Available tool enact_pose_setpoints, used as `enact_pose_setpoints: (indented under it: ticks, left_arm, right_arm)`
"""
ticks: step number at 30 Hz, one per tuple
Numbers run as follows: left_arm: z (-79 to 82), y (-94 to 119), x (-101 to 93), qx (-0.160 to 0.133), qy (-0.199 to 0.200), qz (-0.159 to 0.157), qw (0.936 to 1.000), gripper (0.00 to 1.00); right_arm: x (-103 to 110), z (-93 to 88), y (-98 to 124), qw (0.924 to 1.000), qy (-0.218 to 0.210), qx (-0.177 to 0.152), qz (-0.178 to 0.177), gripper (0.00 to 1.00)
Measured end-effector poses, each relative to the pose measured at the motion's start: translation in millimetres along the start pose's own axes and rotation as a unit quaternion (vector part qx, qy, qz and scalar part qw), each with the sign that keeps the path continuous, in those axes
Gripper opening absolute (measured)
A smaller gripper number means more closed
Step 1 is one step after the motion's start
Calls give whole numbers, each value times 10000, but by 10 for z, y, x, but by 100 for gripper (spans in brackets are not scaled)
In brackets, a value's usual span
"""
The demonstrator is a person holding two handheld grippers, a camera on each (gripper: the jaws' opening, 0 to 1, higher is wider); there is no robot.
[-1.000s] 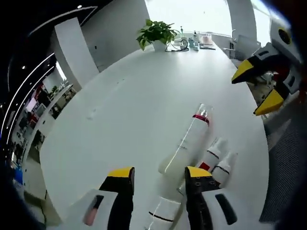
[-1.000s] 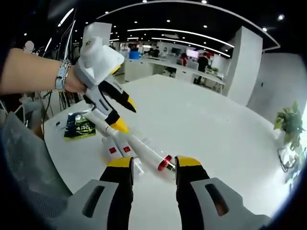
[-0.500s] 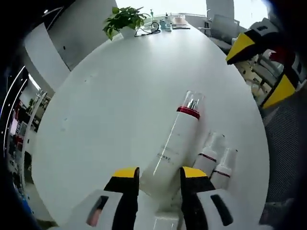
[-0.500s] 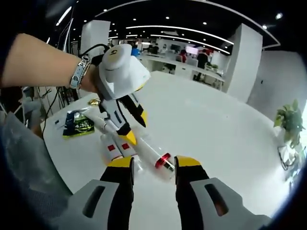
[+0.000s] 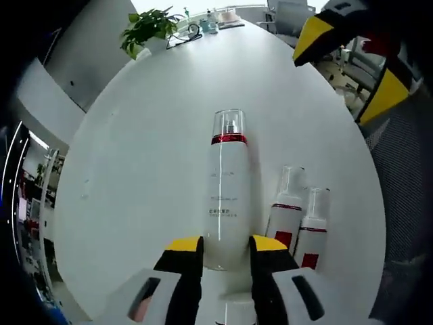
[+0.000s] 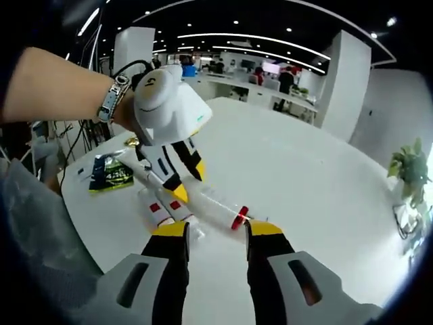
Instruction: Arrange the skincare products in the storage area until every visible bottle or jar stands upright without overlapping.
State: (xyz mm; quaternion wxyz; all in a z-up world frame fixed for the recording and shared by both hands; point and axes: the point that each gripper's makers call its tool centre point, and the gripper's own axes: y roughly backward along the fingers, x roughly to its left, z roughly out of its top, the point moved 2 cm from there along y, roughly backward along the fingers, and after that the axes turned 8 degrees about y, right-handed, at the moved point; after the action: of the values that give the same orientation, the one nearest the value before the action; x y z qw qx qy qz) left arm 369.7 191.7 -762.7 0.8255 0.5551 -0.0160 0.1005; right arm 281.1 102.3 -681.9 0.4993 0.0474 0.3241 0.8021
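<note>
A tall white bottle with a red band and clear cap lies on its side on the white table. Its base sits between the jaws of my left gripper, which is shut on it. Two small white bottles with red labels lie side by side just right of it. In the right gripper view, the left gripper straddles the tall bottle, with the small bottles beside it. My right gripper stands open just short of the capped end, holding nothing. It also hangs above the table's edge.
A green packet and a gold item lie near the table's edge behind the bottles. A potted plant and small items stand at the table's far end. Another white container shows under my left jaws.
My left gripper has moved in over the tall bottle's base and its jaws have narrowed onto it. The bottle has turned into line with the gripper. The right gripper has barely moved.
</note>
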Motion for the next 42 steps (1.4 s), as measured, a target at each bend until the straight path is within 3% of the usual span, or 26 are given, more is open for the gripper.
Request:
enact_pose_setpoints:
  ticks: [14,18,21,23,25,29,31,34,35,36,38,42]
  left_arm:
    - [-69,32,-204,227,-409,26,9989,26]
    - [-89,48,-248,174,-336,29,9993,26]
    - [-123,58,-295,130,-300,9,9995,26]
    - [-147,63,-326,138,-332,4,9994,27]
    - [-160,74,-346,129,-348,9,9993,27]
    - [-181,92,-381,114,-376,-17,9992,27]
    - [-189,100,-399,98,-378,-34,9992,27]
    - [-199,109,-424,79,-406,-36,9991,27]
    - [-204,112,-437,64,-426,-42,9991,27]
    - [-210,119,-457,40,-498,-80,9987,27]
    - [-221,125,-487,37,-443,-162,9989,27]
    - [-230,138,-512,-73,-391,-204,9990,27]
  right_arm:
    - [129,18,-29,9995,251,24,208,30]
    - [189,38,-9,9985,290,-15,468,31]
    - [157,130,-9,9942,-111,-323,1021,33]
    - [5,129,-51,9919,357,-506,1107,33]
    - [-107,75,-117,9879,798,-622,1180,32]
    - [-297,-156,-305,9825,926,-528,1528,31]
    - [-297,-319,-410,9743,1201,-415,1862,31]
    - [-105,-567,-479,9544,1250,-196,2704,31]
    - [-109,-616,-501,9566,1207,-113,2650,34]
    - [-159,-648,-569,9561,1503,-227,2504,36]
    - [-162,-768,-621,9528,1553,95,2606,34]
    - [-106,-824,-686,9490,1439,129,2801,30]
